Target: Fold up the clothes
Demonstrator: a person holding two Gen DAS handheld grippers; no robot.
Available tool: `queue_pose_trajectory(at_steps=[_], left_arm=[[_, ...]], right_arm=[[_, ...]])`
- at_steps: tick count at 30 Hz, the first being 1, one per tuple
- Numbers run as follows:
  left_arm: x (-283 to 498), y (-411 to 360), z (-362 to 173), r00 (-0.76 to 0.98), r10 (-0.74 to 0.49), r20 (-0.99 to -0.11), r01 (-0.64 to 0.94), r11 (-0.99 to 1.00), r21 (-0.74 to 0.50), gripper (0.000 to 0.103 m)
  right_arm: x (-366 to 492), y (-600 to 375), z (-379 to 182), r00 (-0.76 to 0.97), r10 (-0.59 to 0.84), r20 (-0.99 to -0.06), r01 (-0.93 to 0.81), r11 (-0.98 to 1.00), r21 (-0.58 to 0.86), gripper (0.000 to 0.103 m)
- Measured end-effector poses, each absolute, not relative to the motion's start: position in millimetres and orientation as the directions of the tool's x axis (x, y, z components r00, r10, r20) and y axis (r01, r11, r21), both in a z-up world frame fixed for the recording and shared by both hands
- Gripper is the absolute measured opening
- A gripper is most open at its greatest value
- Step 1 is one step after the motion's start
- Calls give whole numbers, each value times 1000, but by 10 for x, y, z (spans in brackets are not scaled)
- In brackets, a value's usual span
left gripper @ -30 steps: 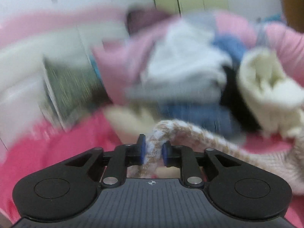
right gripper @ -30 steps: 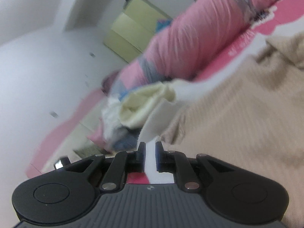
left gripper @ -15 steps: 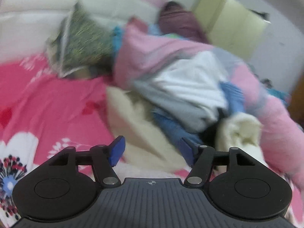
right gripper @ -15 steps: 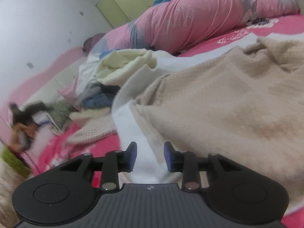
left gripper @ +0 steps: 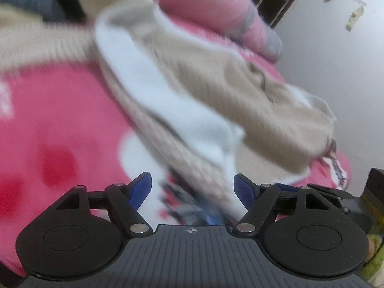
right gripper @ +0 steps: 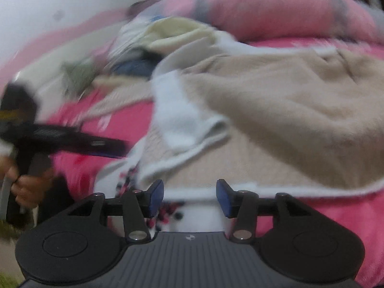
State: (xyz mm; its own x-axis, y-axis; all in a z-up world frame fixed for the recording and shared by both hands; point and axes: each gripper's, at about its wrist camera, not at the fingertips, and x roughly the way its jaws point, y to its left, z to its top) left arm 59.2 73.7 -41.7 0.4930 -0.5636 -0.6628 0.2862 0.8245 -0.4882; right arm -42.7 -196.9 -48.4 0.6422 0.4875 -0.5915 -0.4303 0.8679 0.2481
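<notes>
We have let go. A second ago our left claw (left gripper: 192,189) pinched a knitted edge and our right claw (right gripper: 190,198) was almost shut; now both are opening, and nothing is squeezed in either one. Our left hand has also swung away from the pile of clothes (right gripper: 153,45) and come down low over the bed (left gripper: 60,124), close to the right claw.

The beige sweater (right gripper: 288,110) with its white lining (left gripper: 168,91) now lies spread on the pink flowered bed sheet, partly turned over on itself. A strip of it runs down toward the gap of the left claw, but the pads (left gripper: 141,189) do not press it. In the right view the sweater's near white edge sits just in front of the open pads (right gripper: 156,194), not touched as far as we can tell. The pictures are blurry, so small things are hard to see.

We think one fold or one laying-down is done and the sweater is resting. Next we would need to pick new spots on its edge to fold again. The other clothes behind, beside the long pink pillow (right gripper: 276,9), are not folded yet, so most of the job looks left to do.
</notes>
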Motion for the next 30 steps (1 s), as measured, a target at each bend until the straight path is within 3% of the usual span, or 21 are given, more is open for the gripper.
queue_pose_trajectory(at_steps=[3,6,8,9,11,12,17,19,23,26,30], left_arm=[[650,619,-581,509,-563,-651,228,817,-529,75],[683,572,-636,569,-531,-628,152,818,-554,70],[677,524,-653,601,-469,-647,102,848,-521,33],[659,521,-675,608,-450,-654,86,856,-509,17],[659,573,-648,604,-456,-654,59,843,-534,4],[652,622,-605,602,-462,-651,46,834,-550,3],[446,986,-188,625,-470,-623,88,835,-542,2],[364,1129,-201,616,-446,-649,67,851,-522,2],[257,1314,-535,577,-384,-721,-20,875,-483,2],[198,1341,-650,591,-388,-707,-23,868,-495,4],[158,1341,-600,628,-393,-672,10,867,-498,8]], right_arm=[[-632,-1683,-516,668,478,-571,-556,830,44,70],[-642,-1408,-684,716,401,-571,-578,799,-164,68],[-573,-1280,-807,741,343,-577,-560,790,-249,61],[-540,-1289,-808,738,353,-576,-558,799,-225,54],[-518,-1309,-731,727,384,-570,-561,810,-170,20],[-523,-1319,-666,720,403,-565,-565,813,-140,4],[-646,-1385,-310,585,613,-531,-672,733,106,4],[-636,-1359,-283,498,700,-512,-702,672,235,4],[-518,-1095,-672,360,721,-592,-698,629,341,4],[-479,-1021,-900,364,641,-675,-652,694,306,7],[-506,-1393,-689,381,685,-622,-611,691,387,25]])
